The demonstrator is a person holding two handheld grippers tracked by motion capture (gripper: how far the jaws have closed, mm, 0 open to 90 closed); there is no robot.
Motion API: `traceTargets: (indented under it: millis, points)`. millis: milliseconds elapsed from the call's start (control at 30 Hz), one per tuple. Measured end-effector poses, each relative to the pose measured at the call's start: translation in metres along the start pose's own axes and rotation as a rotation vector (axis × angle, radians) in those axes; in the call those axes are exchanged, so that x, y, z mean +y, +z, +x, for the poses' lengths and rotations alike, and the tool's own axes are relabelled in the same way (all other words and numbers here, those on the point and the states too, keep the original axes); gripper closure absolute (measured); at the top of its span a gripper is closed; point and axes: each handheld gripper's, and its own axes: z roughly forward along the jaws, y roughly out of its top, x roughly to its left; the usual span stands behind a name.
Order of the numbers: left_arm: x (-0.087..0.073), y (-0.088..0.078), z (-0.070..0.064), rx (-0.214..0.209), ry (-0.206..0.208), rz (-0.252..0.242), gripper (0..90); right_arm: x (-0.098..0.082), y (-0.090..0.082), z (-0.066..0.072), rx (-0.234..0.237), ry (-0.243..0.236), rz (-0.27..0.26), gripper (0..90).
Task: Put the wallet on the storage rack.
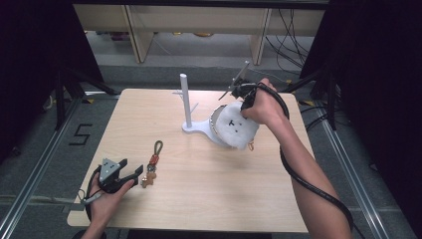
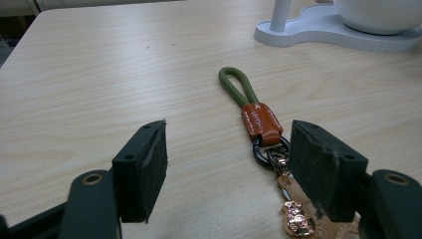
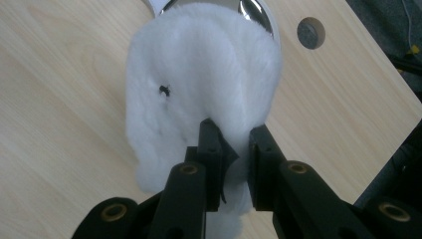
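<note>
At seven o'clock the left gripper (image 1: 130, 175) rests with jaws apart around the keychain (image 2: 261, 130), its charm partly hidden. Out at one o'clock, the right gripper (image 3: 234, 149) pinches the white plush (image 1: 235, 126), covering the stand (image 1: 191, 126) base.

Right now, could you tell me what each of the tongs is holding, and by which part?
The right tongs pinch the white plush pouch by its fluffy edge. The left tongs stand open around the keychain, holding nothing.
</note>
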Motion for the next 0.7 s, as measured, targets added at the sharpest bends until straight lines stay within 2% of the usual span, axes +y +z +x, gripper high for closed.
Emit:
traceTargets:
  millis: [700]
  points:
    - [0.000, 0.000, 0.000, 0.000, -0.002, -0.001, 31.0, 0.021, 0.003, -0.012, -0.018, 0.029, -0.041, 80.1]
